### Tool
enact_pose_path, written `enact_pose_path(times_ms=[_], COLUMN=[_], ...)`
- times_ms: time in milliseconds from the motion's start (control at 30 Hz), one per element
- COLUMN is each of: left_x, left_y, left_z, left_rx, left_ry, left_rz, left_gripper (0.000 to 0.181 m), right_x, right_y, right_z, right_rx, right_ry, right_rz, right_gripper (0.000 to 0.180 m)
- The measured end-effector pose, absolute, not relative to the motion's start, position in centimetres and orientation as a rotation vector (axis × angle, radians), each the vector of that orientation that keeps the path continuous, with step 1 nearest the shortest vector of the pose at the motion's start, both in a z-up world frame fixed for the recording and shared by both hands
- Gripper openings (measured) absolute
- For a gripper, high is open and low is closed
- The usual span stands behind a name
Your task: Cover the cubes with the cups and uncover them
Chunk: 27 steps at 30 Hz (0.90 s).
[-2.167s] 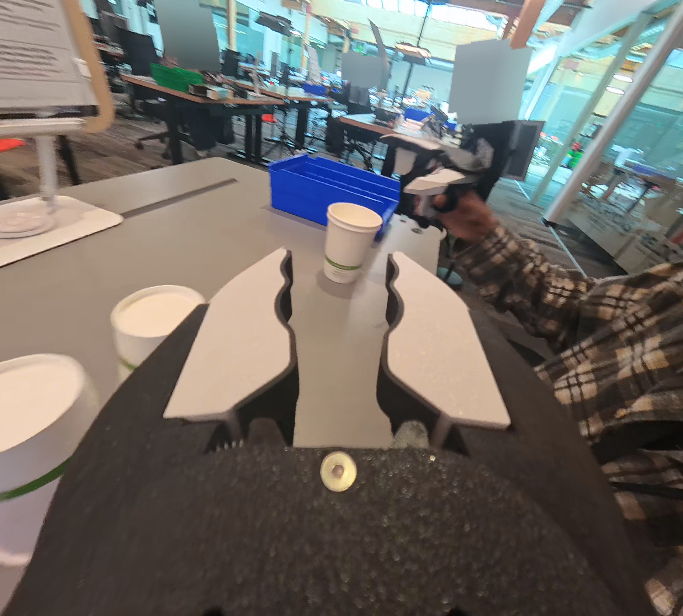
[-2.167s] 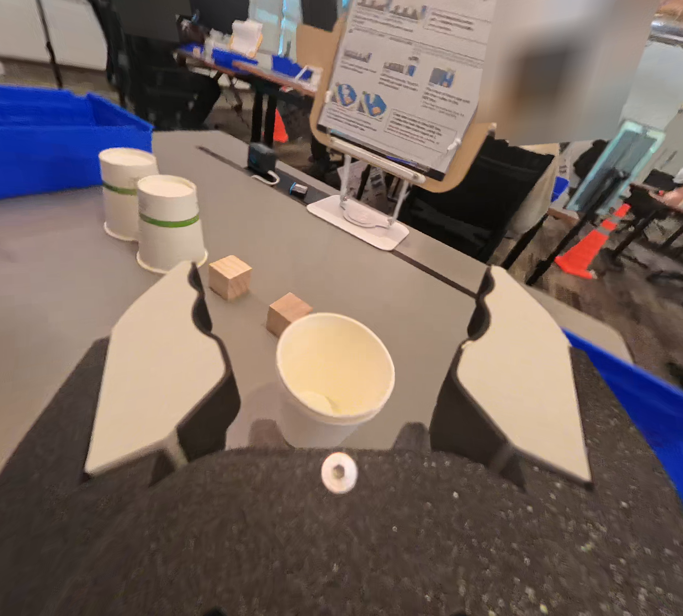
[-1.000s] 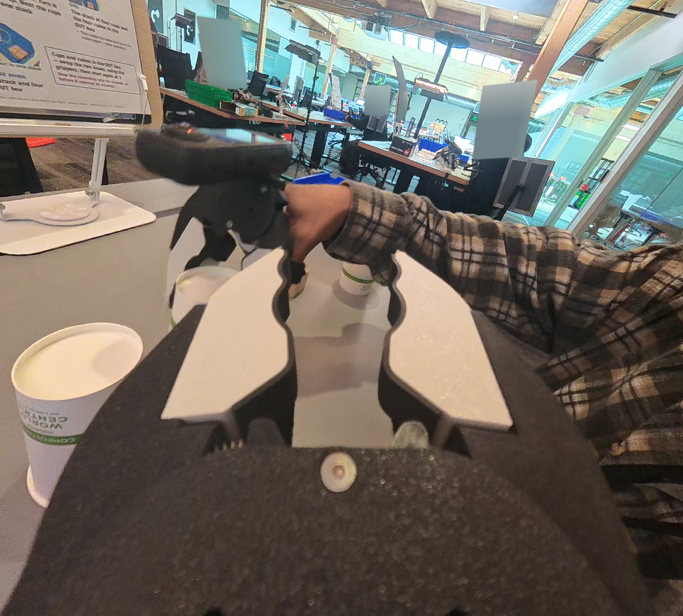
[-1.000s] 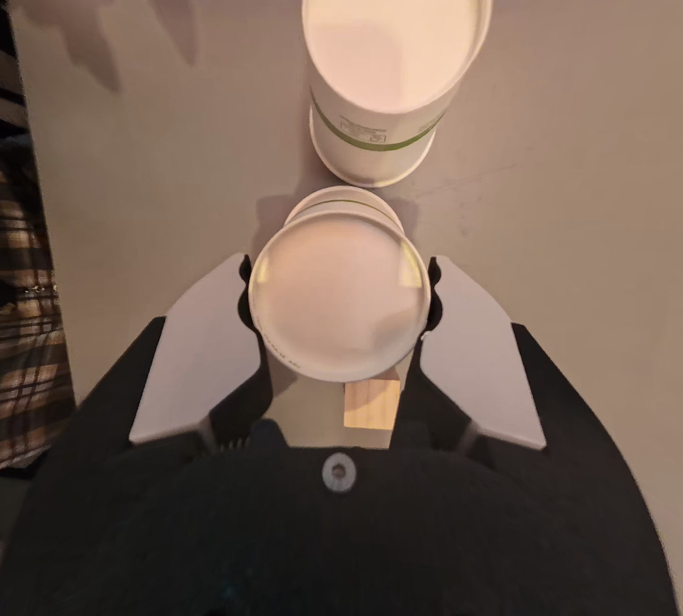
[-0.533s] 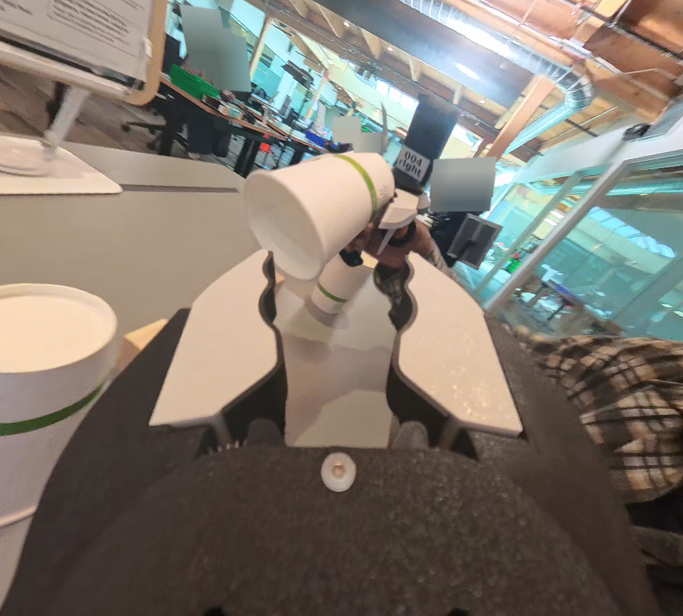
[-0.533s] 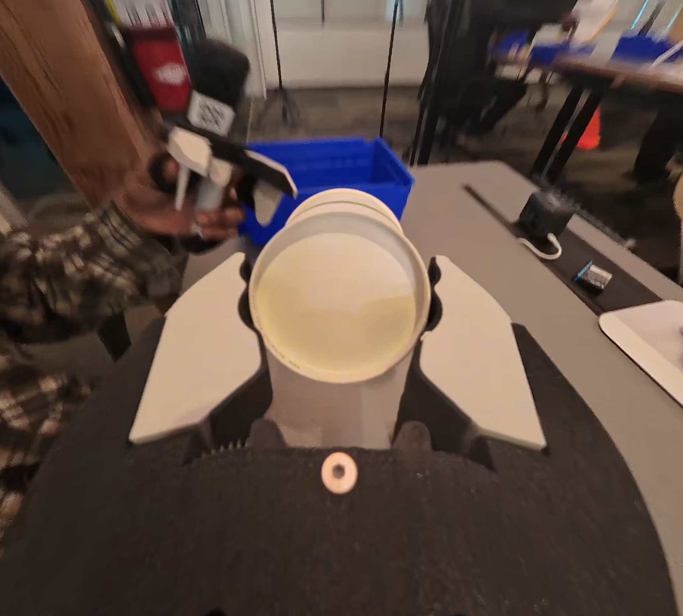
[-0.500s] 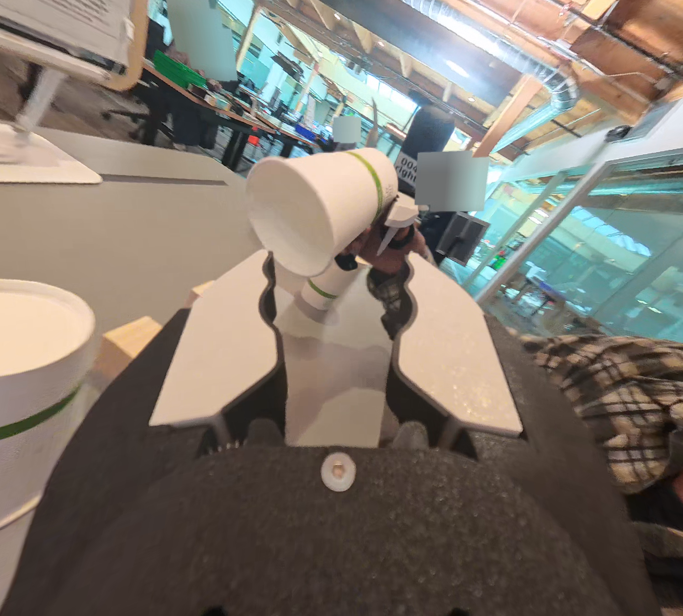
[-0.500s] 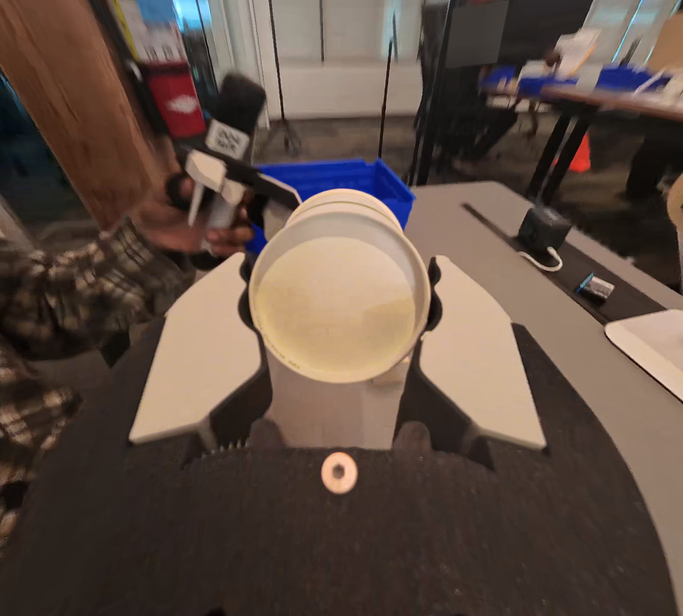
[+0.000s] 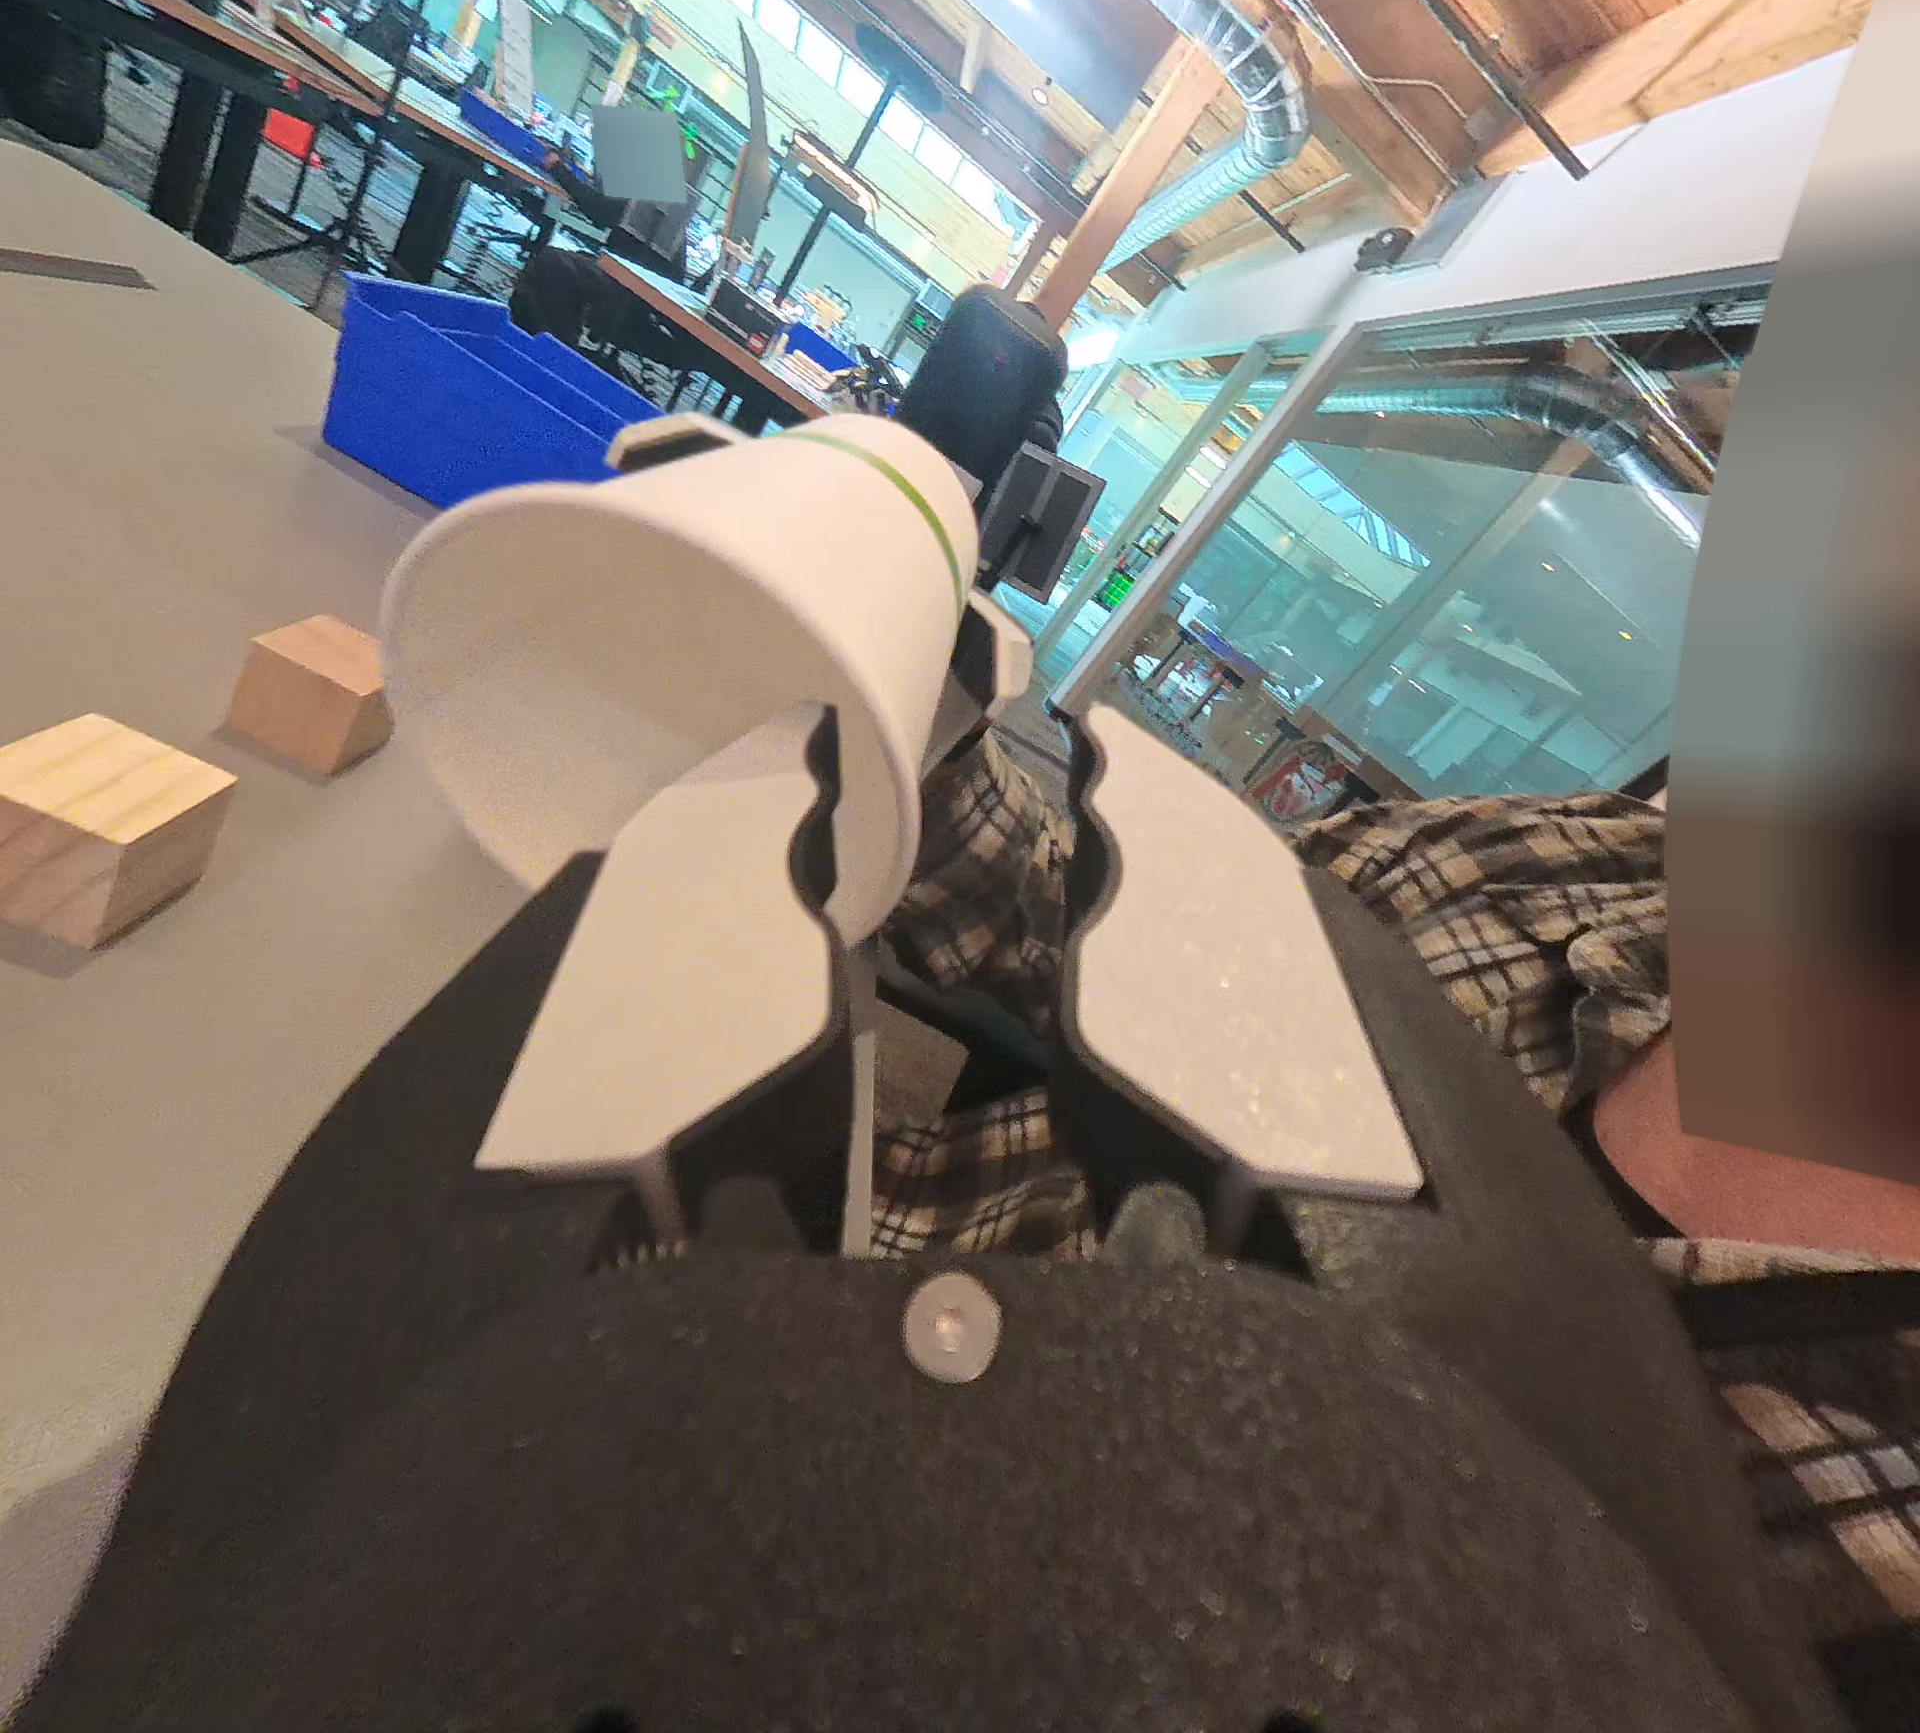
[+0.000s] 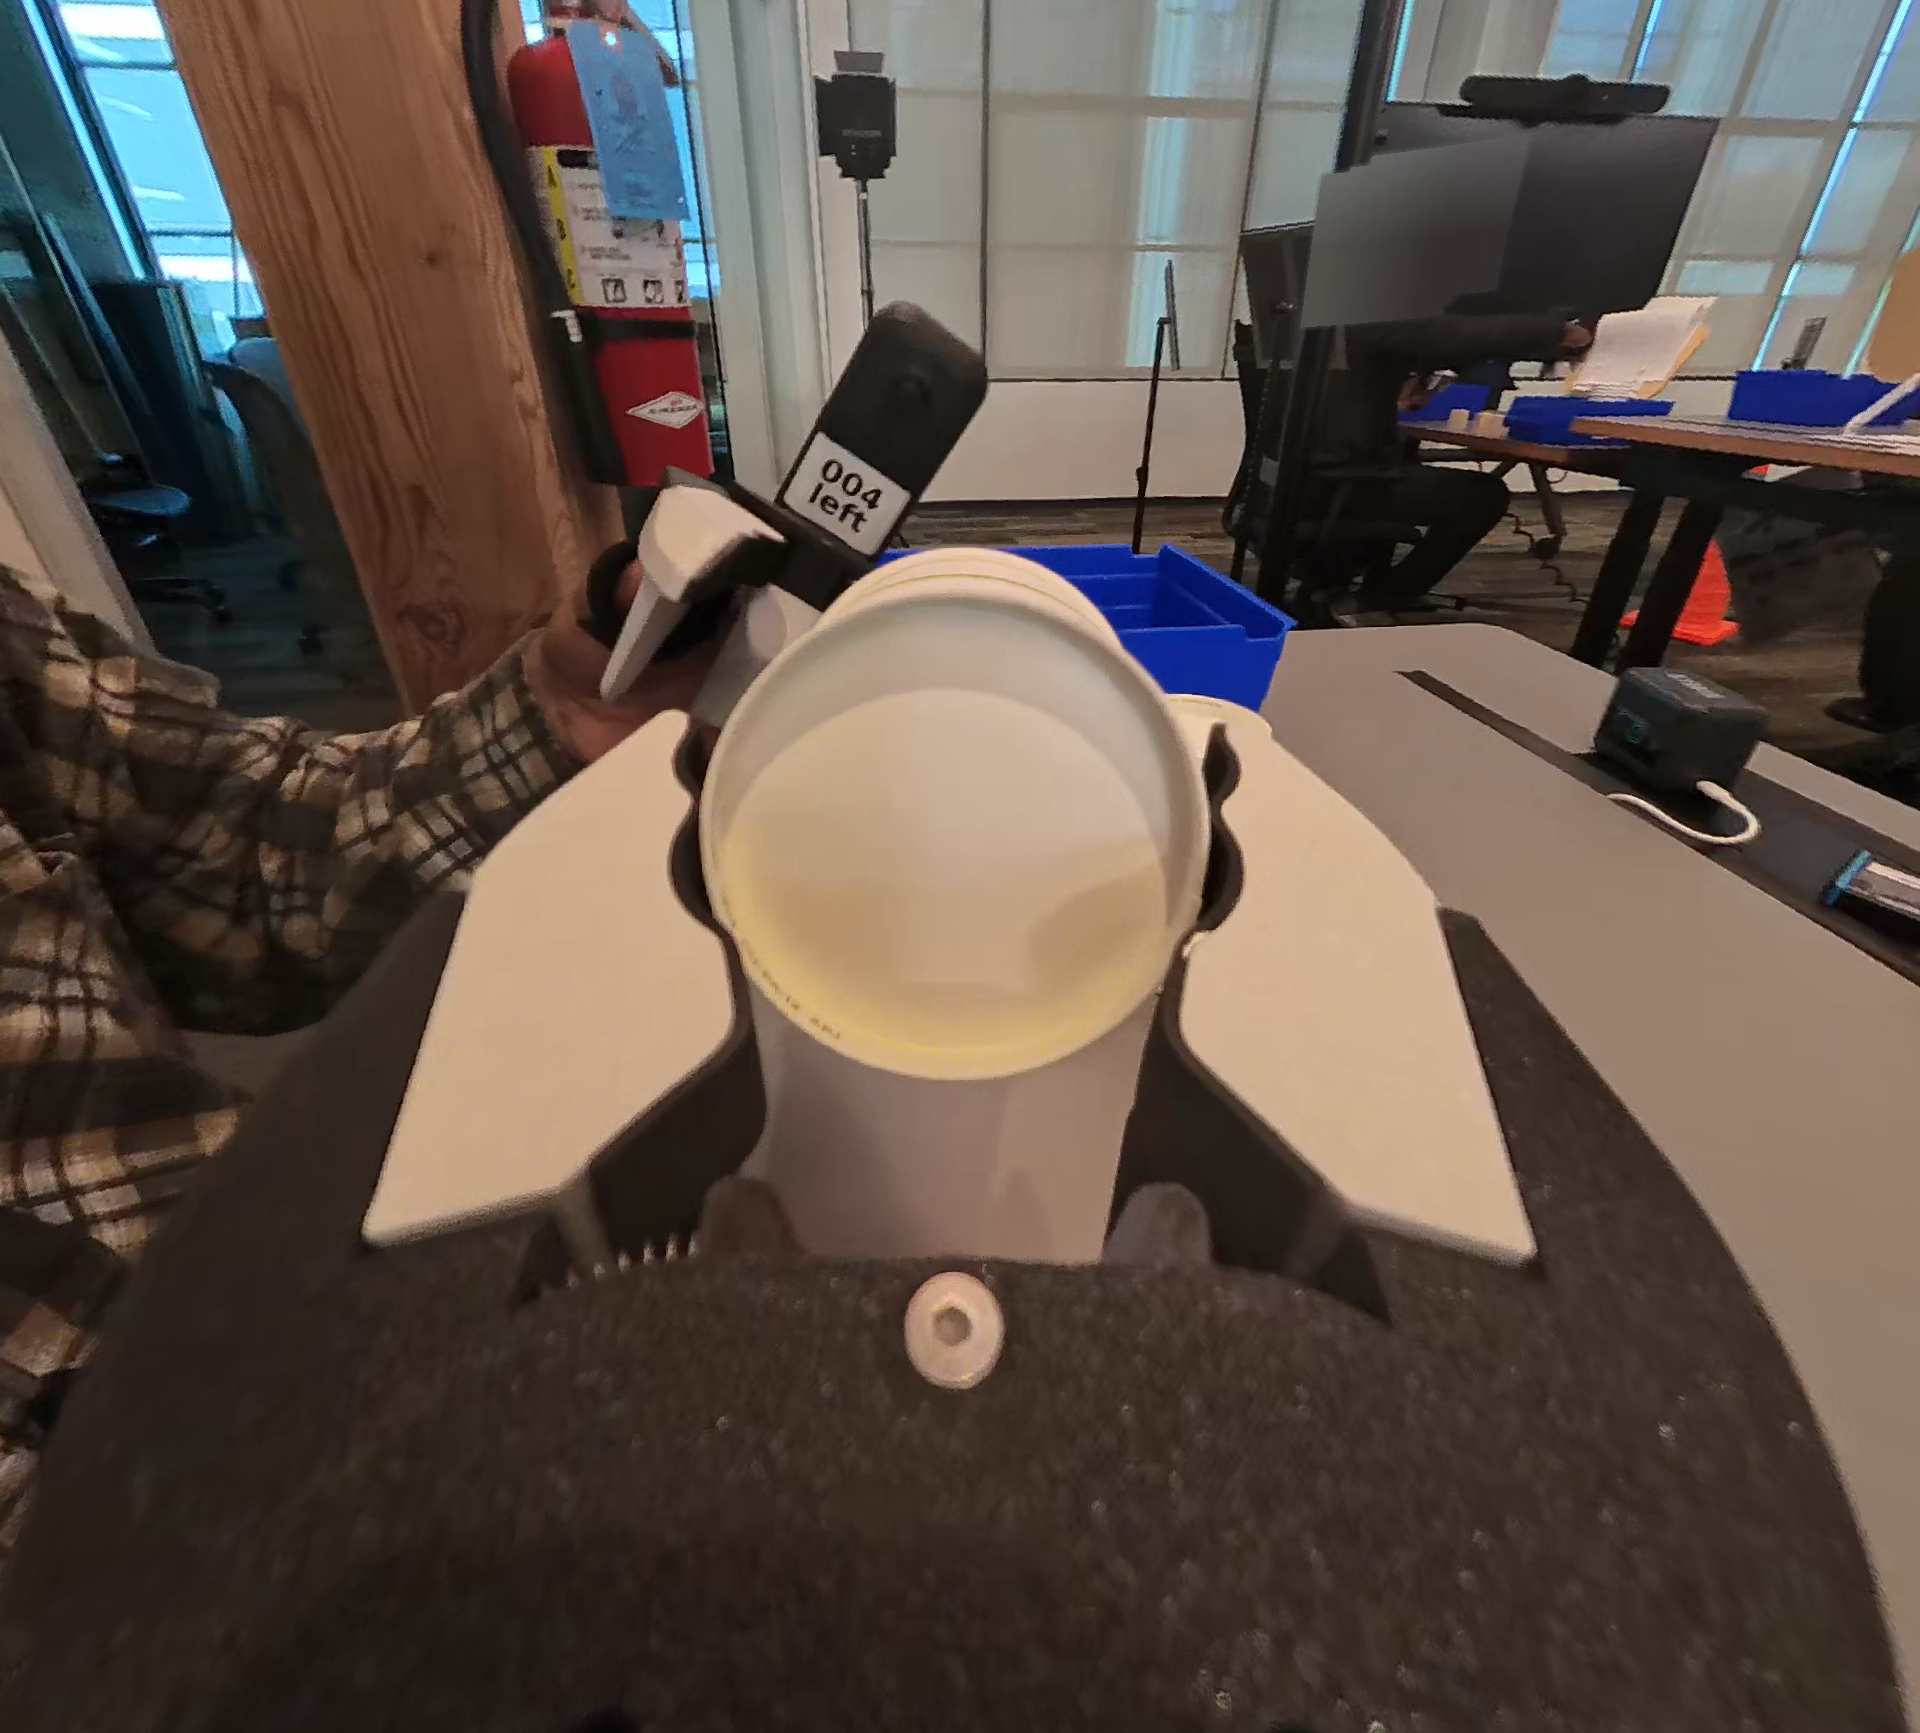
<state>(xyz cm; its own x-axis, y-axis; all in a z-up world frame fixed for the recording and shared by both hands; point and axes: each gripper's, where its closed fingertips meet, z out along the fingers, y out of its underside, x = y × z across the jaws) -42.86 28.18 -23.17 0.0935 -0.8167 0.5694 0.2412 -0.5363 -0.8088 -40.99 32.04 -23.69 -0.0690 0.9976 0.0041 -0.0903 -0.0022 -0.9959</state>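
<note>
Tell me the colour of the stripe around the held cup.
Green: a thin band around the white cup, toward its base end, clearest in the left wrist view.

From my left wrist view the cup (image 9: 675, 644) hides most of the right claw (image 9: 821, 540) gripping it, and the near cube (image 9: 99, 826) is cut by the frame edge. In my right wrist view the cup's base blocks the bench (image 10: 1558, 852) ahead, so I can't see any cubes there.

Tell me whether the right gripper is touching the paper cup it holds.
Touching. In the right wrist view the right gripper has both fingers pressed against the sides of the paper cup, with no gap, and the cup's base faces the camera.
</note>
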Motion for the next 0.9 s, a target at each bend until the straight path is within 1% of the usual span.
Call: enact_pose_path(times_ms=[67,133,167,200,267,300,367,500,600,767,900], left_x=[-42.9,-43.1,-43.1,-43.2,-43.1,-43.0,-42.6,-41.2,-39.8,-38.8,-38.4], left_y=[27.8,27.4,27.1,27.0,26.6,26.4,25.7,24.1,22.9,21.6,21.2], left_z=[-23.1,-23.1,-23.2,-23.4,-23.9,-24.2,-25.2,-27.5,-28.1,-29.1,-29.3], left_rx=[-1.515,-1.502,-1.504,-1.519,-1.557,-1.581,-1.632,-1.704,-1.685,-1.653,-1.612], left_ry=[0.620,0.660,0.686,0.711,0.779,0.826,0.946,1.205,1.318,1.469,1.528], left_rz=[-1.592,-1.598,-1.593,-1.578,-1.508,-1.456,-1.343,-1.114,-1.059,-0.917,-0.840], left_gripper=[0.028,0.008,0.001,0.000,0.000,0.000,0.000,0.000,0.000,0.000,0.000], right_x=[-41.5,-41.6,-41.5,-41.2,-39.9,-39.1,-37.3,-36.4,-37.2,-39.1,-39.1], right_y=[31.5,30.8,30.5,30.4,30.0,30.0,30.2,29.6,27.9,24.9,22.7], right_z=[-24.4,-25.2,-25.6,-26.2,-27.7,-28.2,-28.5,-27.3,-28.1,-29.6,-30.5], right_rx=[-1.100,-1.091,-1.100,-1.123,-1.203,-1.254,-1.354,-1.490,-1.553,-1.624,-1.643], right_ry=[-1.248,-1.320,-1.360,-1.404,-1.532,-1.592,-1.673,-1.788,-1.958,-2.149,-2.299], right_rz=[1.267,1.239,1.226,1.205,1.175,1.170,1.178,1.303,1.402,1.608,1.688], right_gripper=[0.089,0.089,0.090,0.095,0.119,0.126,0.134,0.131,0.129,0.116,0.107])
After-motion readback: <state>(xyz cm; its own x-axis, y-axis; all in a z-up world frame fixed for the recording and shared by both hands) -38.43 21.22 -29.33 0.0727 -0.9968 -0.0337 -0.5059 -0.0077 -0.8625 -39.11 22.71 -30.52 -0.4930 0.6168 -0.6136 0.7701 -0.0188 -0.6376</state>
